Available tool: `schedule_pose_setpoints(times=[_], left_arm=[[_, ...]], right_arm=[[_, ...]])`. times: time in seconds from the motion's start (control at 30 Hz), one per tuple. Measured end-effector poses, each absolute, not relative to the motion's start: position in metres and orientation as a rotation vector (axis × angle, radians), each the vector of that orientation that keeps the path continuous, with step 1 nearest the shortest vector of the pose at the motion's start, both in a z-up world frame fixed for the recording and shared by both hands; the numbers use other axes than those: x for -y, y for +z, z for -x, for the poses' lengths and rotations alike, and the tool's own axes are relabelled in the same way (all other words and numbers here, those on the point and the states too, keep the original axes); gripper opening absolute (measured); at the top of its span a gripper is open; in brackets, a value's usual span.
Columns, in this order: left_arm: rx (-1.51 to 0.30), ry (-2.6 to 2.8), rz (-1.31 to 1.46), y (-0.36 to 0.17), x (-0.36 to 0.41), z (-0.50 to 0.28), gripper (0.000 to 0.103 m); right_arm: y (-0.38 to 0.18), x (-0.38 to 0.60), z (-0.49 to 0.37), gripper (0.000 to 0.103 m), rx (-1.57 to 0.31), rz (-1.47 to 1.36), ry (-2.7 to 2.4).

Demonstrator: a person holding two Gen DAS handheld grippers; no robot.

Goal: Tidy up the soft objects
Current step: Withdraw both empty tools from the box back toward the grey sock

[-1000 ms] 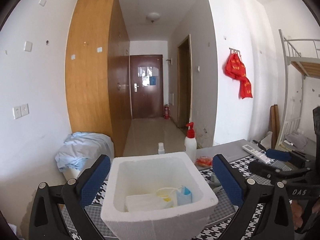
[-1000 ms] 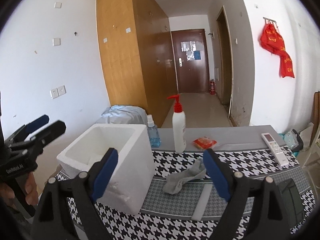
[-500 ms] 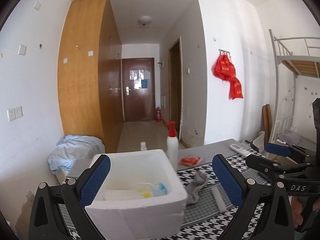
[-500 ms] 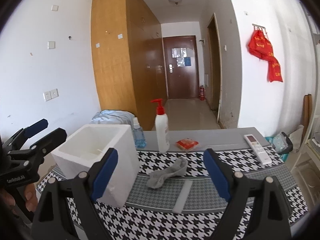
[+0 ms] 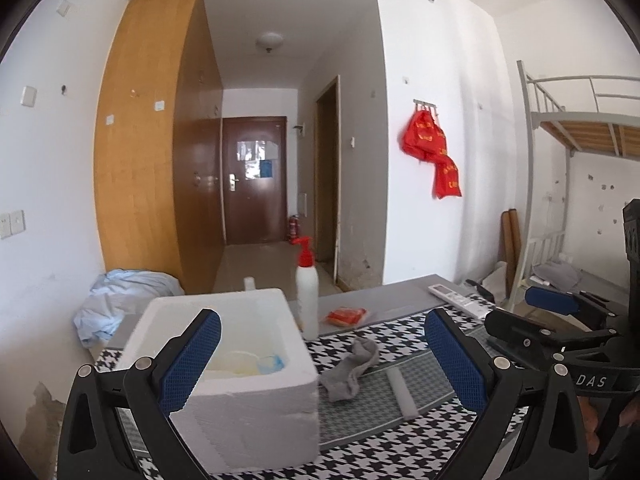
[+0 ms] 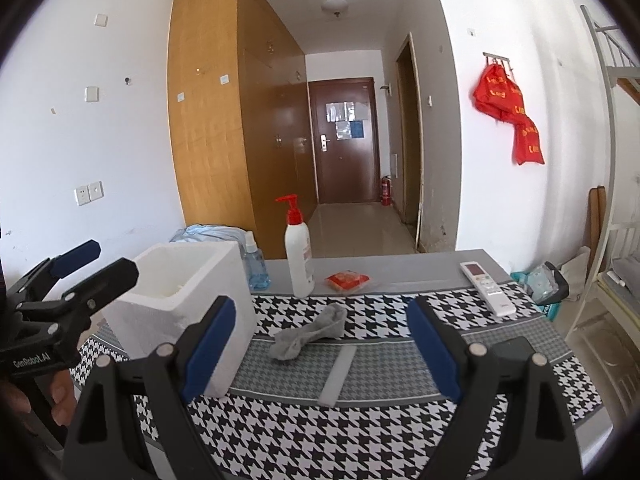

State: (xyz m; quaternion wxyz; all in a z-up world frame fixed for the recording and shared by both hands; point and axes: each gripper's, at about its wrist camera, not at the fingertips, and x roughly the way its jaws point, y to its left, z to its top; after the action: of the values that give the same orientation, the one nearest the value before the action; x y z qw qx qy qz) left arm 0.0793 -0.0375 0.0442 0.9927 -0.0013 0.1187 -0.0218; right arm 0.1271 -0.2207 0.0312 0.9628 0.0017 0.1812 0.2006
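Jaws: both sets spread wide with nothing between the blue pads. Left gripper (image 5: 322, 356) sits over the near side of the box, right gripper (image 6: 320, 344) is aimed at the sock. Looks like neither has committed to a grab yet.
Table (image 6: 400, 268): grey top, mostly covered by a houndstooth cloth (image 6: 360, 432) with a plainer grey band across the middle. Flat woven stuff, so I'd guess it gives decent friction for a pinch.
Box (image 5: 256, 408): white foam, thick walls, open top, parked at the left end of the cloth. Probably the drop-off bin, since some pale soft-looking bits are already lying inside. Can't tell exactly what they are.
Bottle (image 6: 298, 256): white pump bottle with a red head, upright behind the cloth, just right of the box. Hard plastic, so not part of the job I think.
Remote (image 6: 486, 286): white, rigid, far right edge, well out of the way.
Sock (image 6: 310, 334): grey, crumpled, floppy knit, lying on the cloth between box and strip, apart from both. That's the one still to tidy.
Strip (image 6: 340, 372): pale flat bar, just right of the sock. Material unclear.
Packet (image 6: 347, 280): small orange crinkly wrapper by the bottle.
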Motion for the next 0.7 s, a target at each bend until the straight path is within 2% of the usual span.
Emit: schedule_pose_setpoints(times=[0.7], left_arm=[[-0.336,-0.164,-0.024,0.027,0.089,-0.114,0.102]], right_arm=[[0.011,0.268,-0.135,0.091,-0.42,-0.061,0.296]])
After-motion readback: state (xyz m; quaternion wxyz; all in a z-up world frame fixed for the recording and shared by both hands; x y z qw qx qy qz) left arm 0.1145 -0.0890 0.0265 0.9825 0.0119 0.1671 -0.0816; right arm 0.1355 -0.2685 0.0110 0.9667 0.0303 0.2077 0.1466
